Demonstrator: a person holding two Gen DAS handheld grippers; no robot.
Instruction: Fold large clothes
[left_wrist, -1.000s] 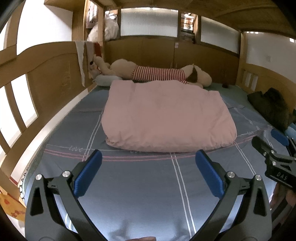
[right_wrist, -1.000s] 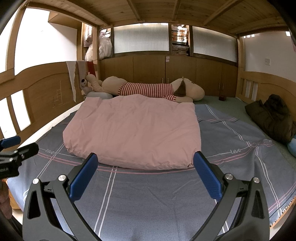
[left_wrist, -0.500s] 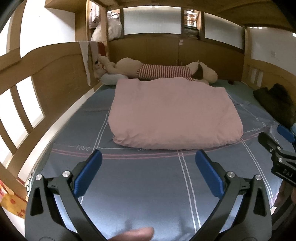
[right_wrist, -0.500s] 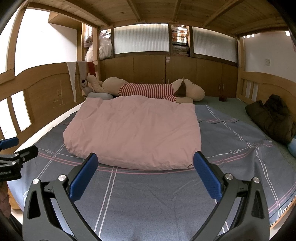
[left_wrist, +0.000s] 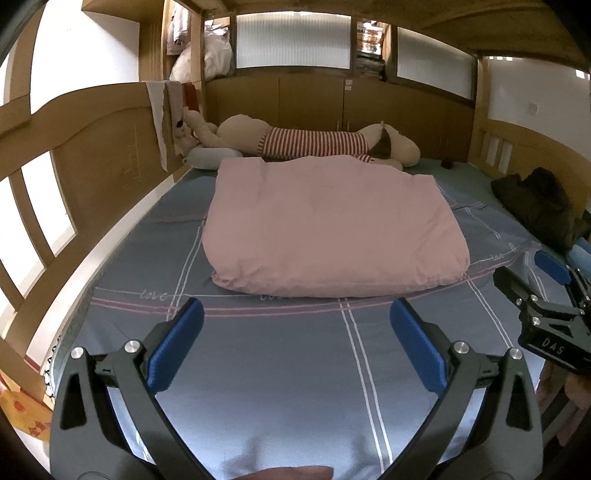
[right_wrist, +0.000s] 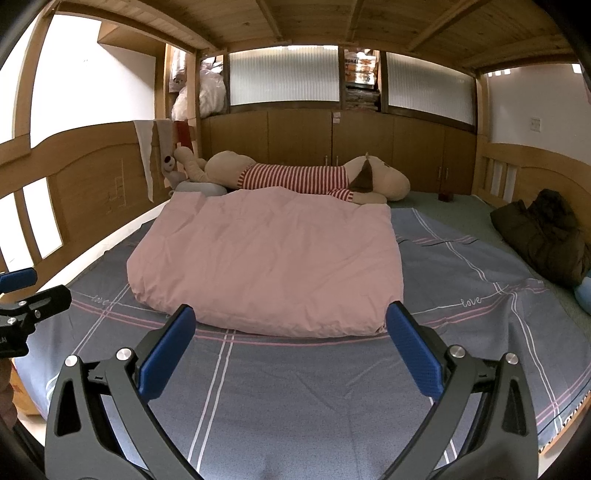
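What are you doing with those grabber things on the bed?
A person holds two grippers above the grey bedsheet. Left gripper and right gripper are both open and empty. The pink quilt lies folded mid-bed, untouched. A dark jacket sits at the right edge, also untouched.

- A grey striped bedsheet (right_wrist: 332, 387) covers the bed.
- A folded pink duvet (right_wrist: 269, 258) lies mid-sheet.
- A plush dog in a striped shirt (right_wrist: 295, 177) stretches behind the duvet.
- A grey pillow (left_wrist: 212, 158) sits at the duvet's far left corner.
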